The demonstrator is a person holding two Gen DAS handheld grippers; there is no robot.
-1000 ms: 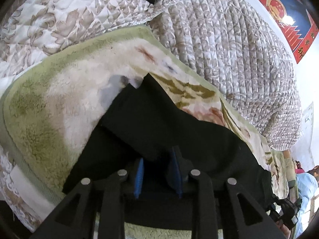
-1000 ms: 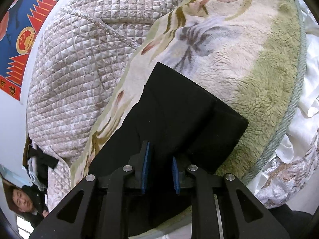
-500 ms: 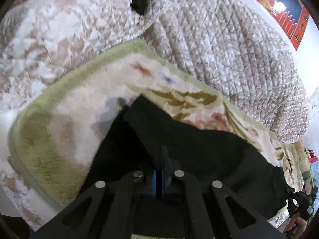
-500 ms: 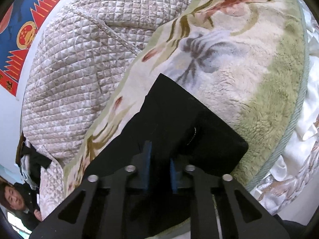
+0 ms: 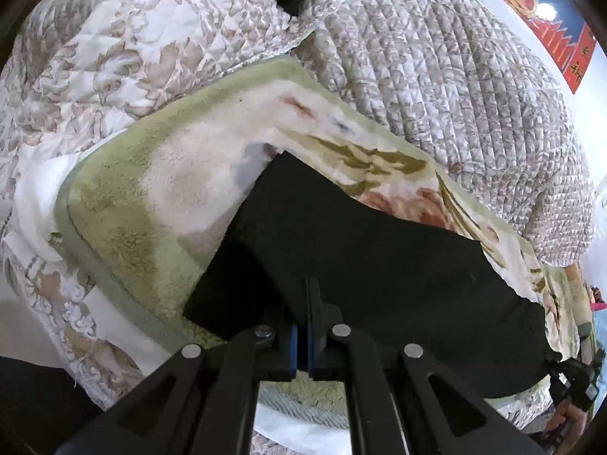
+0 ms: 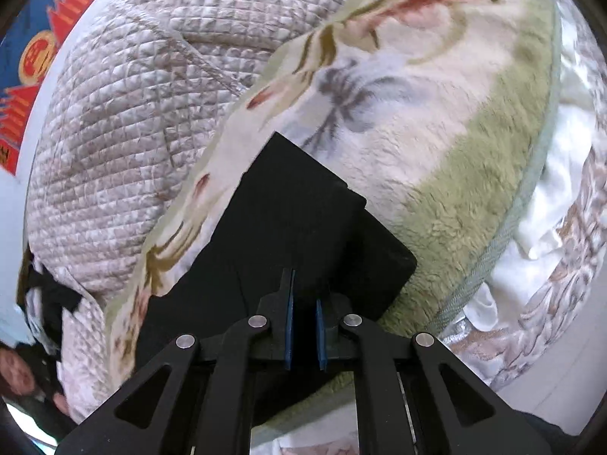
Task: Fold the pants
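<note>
Black fabric fills the near middle of both views: the pants [image 5: 360, 250] lie on a fleecy green-and-cream floral blanket [image 5: 144, 197] spread over the bed, with a grey quilted cover [image 5: 436, 60] bunched at the far side. From the left wrist view the left claw [image 5: 308, 303] has its blue pads pressed together on a raised ridge of the cloth at the near edge, so it looks clamped on the pants. From the right wrist view the right claw [image 6: 303, 303] sits over the squared, layered end of the pants [image 6: 303, 220]; its pads stand a little apart with dark cloth between them, and I cannot tell whether it truly bites the fabric or only rests over it. By my reading, this is the start of a fold: both claws take the near edge, ready to carry it over. The next move calls for lifting both ends evenly and laying the near edge across toward the far edge, keeping the layers square; uneven height could drag the lower layer on the fleece. As for writing, a red-and-blue poster [image 6: 26, 60] hangs on the far wall with a round emblem, and its characters are too small and cropped to read
</note>
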